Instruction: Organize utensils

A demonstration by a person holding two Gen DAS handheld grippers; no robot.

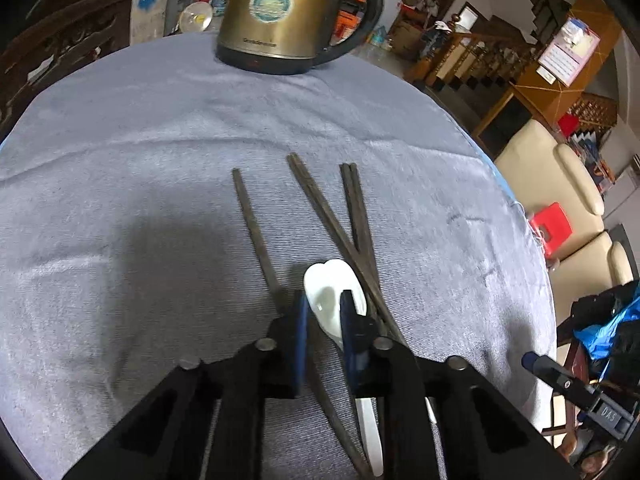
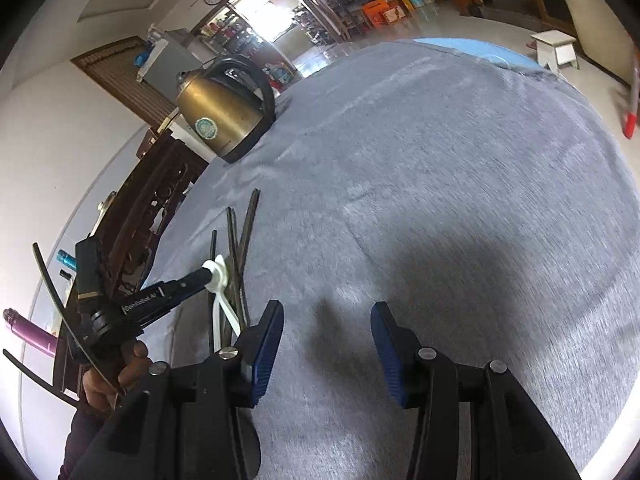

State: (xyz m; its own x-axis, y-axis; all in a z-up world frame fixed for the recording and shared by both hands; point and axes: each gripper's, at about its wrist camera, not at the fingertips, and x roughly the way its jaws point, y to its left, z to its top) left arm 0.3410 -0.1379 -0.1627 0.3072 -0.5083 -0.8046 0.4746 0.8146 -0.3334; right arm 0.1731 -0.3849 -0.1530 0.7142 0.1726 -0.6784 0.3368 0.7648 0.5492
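Note:
A white ceramic spoon (image 1: 330, 292) is between the fingers of my left gripper (image 1: 325, 312), which is shut on its bowl; the handle runs back under the gripper. Several dark wooden chopsticks (image 1: 320, 208) lie fanned out on the grey cloth (image 1: 160, 160), some passing under the spoon. In the right wrist view the left gripper (image 2: 208, 276) holds the spoon (image 2: 218, 276) over the chopsticks (image 2: 240, 240) at the left. My right gripper (image 2: 327, 344) is open and empty above bare cloth (image 2: 440, 184).
A brass electric kettle (image 1: 280, 16) stands at the cloth's far edge; it also shows in the right wrist view (image 2: 220, 112). Carved wooden furniture (image 2: 152, 208) borders the table's left side. Cream sofa (image 1: 560, 184) and a red stool (image 1: 550, 226) lie beyond the right edge.

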